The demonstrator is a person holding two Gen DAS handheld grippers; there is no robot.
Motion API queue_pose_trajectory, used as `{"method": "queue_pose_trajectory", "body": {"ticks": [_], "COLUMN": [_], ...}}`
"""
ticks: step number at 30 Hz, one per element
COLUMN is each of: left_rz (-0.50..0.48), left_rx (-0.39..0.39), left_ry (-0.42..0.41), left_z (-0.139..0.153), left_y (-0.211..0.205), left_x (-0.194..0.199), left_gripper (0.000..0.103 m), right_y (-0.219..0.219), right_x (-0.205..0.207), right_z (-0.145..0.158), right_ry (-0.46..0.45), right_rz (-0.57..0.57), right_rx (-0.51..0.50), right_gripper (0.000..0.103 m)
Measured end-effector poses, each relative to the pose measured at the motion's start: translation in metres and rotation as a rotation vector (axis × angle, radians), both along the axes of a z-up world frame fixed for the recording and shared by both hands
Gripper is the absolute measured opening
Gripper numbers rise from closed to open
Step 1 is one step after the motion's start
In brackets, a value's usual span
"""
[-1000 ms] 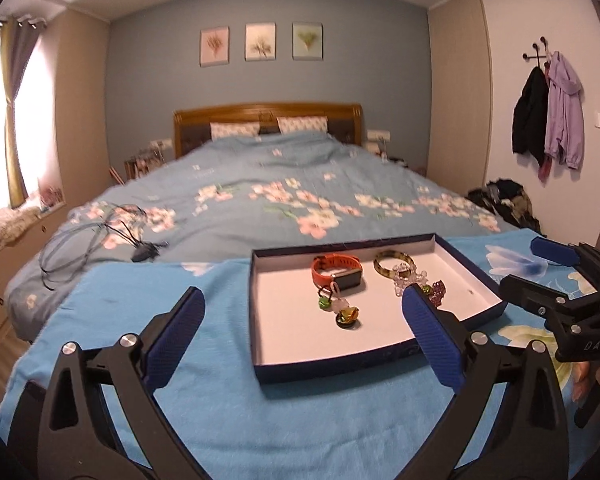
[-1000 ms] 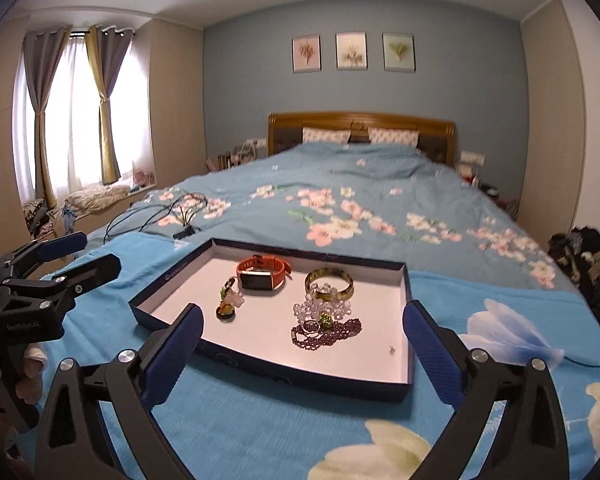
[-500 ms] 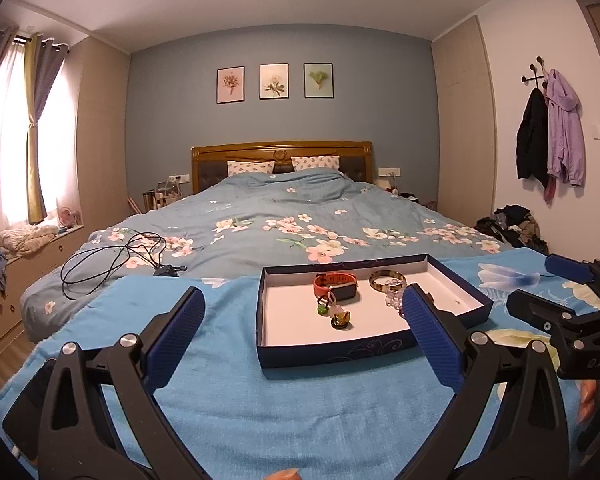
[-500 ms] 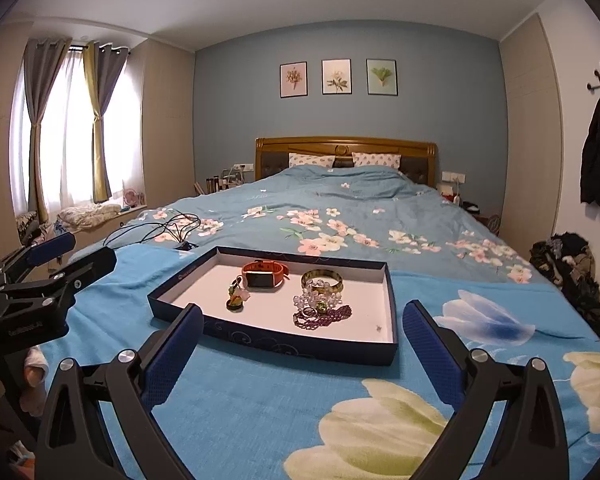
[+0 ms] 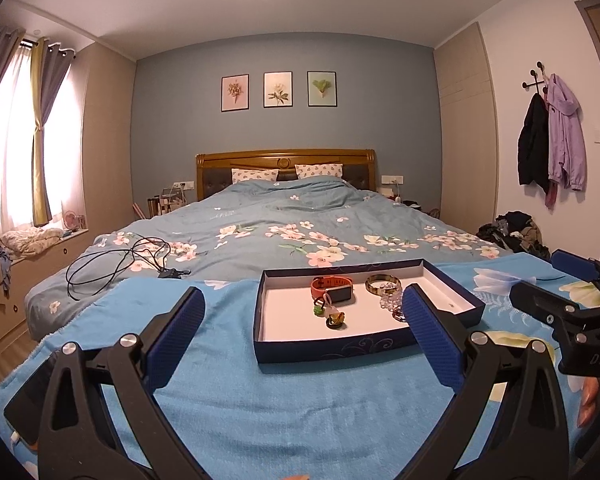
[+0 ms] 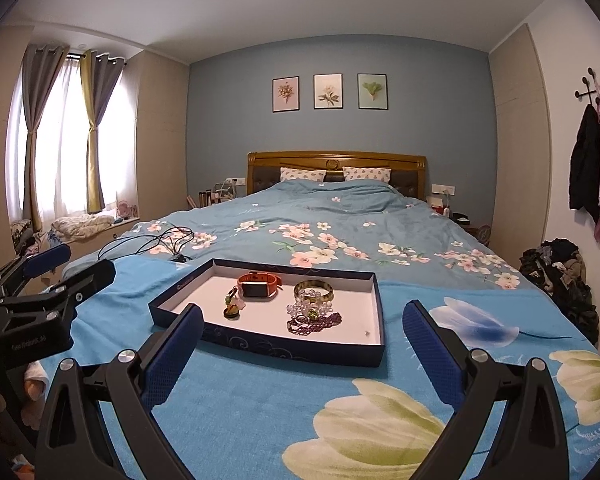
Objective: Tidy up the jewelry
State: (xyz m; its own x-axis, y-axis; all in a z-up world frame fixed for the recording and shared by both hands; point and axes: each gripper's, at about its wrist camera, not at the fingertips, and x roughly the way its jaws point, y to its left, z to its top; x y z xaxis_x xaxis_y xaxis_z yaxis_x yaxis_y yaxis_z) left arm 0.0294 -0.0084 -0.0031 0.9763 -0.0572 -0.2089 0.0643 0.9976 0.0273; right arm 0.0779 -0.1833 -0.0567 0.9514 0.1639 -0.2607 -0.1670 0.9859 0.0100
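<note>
Bed (image 6: pixel 340 216) w/ floral duvet is carrying a bright blue blanket (image 6: pixel 260 392) at its foot end; soft, uneven support. Risk: pressing down w/ either tool is likely to tilt whatever is sitting on the blanket.

Tray (image 6: pixel 292 346), navy box lid w/ white floor, is resting flat on the blanket, ahead of both tools. Low walls; a sideways nudge is likely to slide it or spill contents.

Left tool (image 5: pixel 300 332) is hovering short of the tray's near wall, jaws wide, holding nothing. Right tool (image 6: pixel 300 344) is doing the same, jaws wide and empty, near wall lying between its pads. Both tools are sitting close together; collision is possible if both reach in at once.

Jewelry, all inside the tray:
- Orange smartwatch (image 6: pixel 259 285), far centre. Rigid, easy pick.
- Bangle (image 6: pixel 313 290), just right of the watch, touching the bead pile.
- Clear bead bracelet (image 6: pixel 306 309) and dark purple bead strand (image 6: pixel 315 323) are lying in one heap, touching. Main hazard: gripping one is likely to drag the other, snagging or tangling.
- Small charms on a loop (image 6: pixel 233 306), left of centre. Small, may slip from wide pads.
- Tiny speck (image 6: pixel 367 333) near right wall; type n/a, too small to tell. Easy to miss or flick out.
</note>
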Motion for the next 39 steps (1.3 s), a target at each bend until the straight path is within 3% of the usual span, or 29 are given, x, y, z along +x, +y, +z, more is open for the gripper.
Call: {"method": "queue_pose_trajectory", "body": {"ticks": [39], "left_rz": [0.006], "left_rx": [-0.027], "left_ry": [0.026], "left_z": [-0.008], "left_y": [-0.0012], "left_x": [0.006], "left_gripper": [0.097], "right_y": [-0.006], "right_x": [-0.0054], "right_z": [0.0048], "right_ry": [-0.047], "right_rz": [-0.043], "right_rx": [-0.001], "right_gripper": [0.097]}}
